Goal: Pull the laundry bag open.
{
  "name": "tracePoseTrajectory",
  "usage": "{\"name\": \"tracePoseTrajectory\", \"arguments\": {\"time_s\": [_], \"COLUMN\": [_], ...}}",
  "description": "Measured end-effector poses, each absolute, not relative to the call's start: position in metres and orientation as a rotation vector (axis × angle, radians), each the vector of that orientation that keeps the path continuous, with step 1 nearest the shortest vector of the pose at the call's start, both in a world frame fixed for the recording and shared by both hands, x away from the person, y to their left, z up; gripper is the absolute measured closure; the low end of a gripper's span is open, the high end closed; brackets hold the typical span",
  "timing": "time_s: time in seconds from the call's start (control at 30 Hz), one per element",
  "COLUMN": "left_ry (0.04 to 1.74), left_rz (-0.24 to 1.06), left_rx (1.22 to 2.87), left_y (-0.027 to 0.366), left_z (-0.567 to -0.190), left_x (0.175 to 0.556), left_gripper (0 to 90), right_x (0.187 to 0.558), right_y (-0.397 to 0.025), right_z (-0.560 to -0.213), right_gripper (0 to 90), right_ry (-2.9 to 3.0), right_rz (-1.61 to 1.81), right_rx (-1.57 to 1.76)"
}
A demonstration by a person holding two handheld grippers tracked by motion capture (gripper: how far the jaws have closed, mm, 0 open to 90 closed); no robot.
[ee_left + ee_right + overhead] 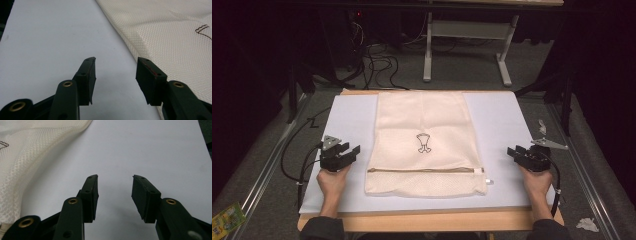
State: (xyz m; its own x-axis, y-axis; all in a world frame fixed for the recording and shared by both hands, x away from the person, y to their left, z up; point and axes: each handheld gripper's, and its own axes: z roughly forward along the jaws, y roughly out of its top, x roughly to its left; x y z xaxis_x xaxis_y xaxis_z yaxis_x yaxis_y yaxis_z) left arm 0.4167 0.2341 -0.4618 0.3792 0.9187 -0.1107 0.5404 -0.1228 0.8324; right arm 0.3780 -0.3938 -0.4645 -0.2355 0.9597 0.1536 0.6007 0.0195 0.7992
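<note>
A cream mesh laundry bag (pixel 424 145) lies flat in the middle of the pale mat (pixel 349 117), with a small dark printed figure (pixel 424 143) on it and a zipper (pixel 427 170) running across near its front end. My left gripper (pixel 351 150) rests open on the mat left of the bag, empty. In the left gripper view the left gripper (pixel 116 62) has the bag's edge (pixel 155 37) just beside its right jaw. My right gripper (pixel 514 151) is open on the mat right of the bag. In the right gripper view the right gripper (pixel 115 178) points over bare mat, with the bag (pixel 22 155) to its left.
The mat lies on a wooden table (pixel 432 219) whose front edge is near the person. Cables (pixel 379 62) and a white table frame (pixel 467 45) stand on the floor beyond. A grey plate (pixel 549 144) lies off the mat's right edge.
</note>
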Motion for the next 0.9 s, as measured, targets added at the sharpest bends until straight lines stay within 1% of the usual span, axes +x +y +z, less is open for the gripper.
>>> {"name": "tracePoseTrajectory", "arguments": {"time_s": [0.9], "left_ry": [1.326], "left_rz": [0.591], "left_rx": [1.79], "left_y": [0.23], "left_z": [-0.479], "left_x": [0.434], "left_gripper": [50.3], "right_x": [0.387], "right_y": [-0.388], "right_z": [-0.474], "right_gripper": [55.8], "right_ry": [1.866], "right_rz": [1.021], "right_rx": [1.587]}}
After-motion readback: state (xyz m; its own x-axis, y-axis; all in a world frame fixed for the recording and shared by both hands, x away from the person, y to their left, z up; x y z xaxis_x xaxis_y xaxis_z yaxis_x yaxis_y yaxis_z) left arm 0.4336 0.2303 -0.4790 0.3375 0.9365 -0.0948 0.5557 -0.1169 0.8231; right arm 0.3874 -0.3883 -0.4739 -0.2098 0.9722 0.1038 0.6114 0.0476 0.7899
